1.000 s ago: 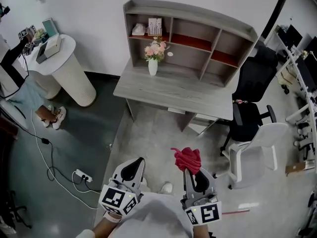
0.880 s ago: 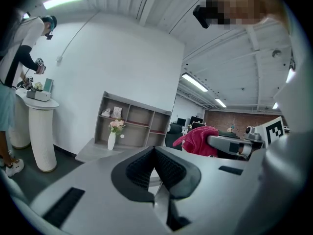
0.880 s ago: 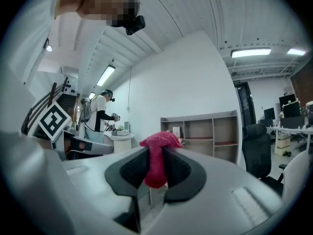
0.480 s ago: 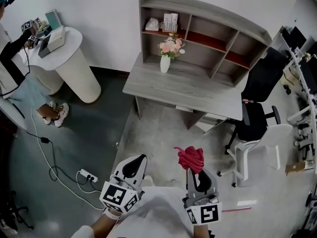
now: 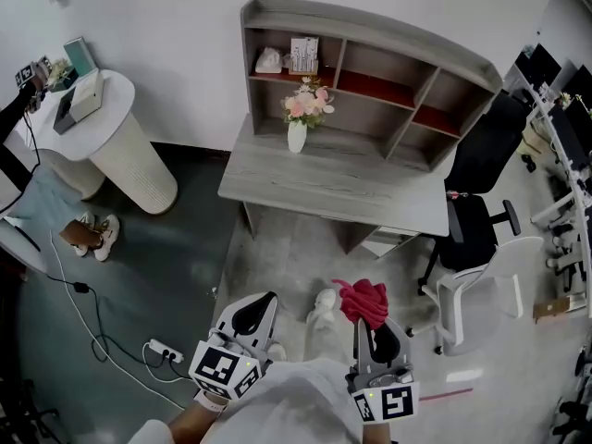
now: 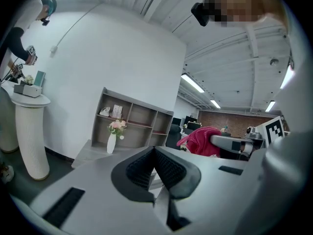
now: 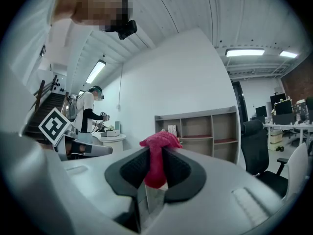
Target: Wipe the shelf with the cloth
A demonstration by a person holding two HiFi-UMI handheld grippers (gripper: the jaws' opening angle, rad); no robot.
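Your right gripper is clamped on the cloth. The cloth is a deep pink-red, nubbly rag. One fold is pinched between the two black pads, and the rest is bunched in a crumpled knob above the tips. In the head view it sits at 5 o'clock, low in front of you and well apart from the shelf at 12 o'clock. Your left gripper, at 7 o'clock, has its jaws pressed together, pad against pad.

The shelf is a grey wooden hutch standing along the back of a grey desk, and its inner boards are red on top. Its upper-left cubby holds a white lumpy object and a small upright printed box. Below that cubby, a white vase stands on the desk, holding pink flowers.
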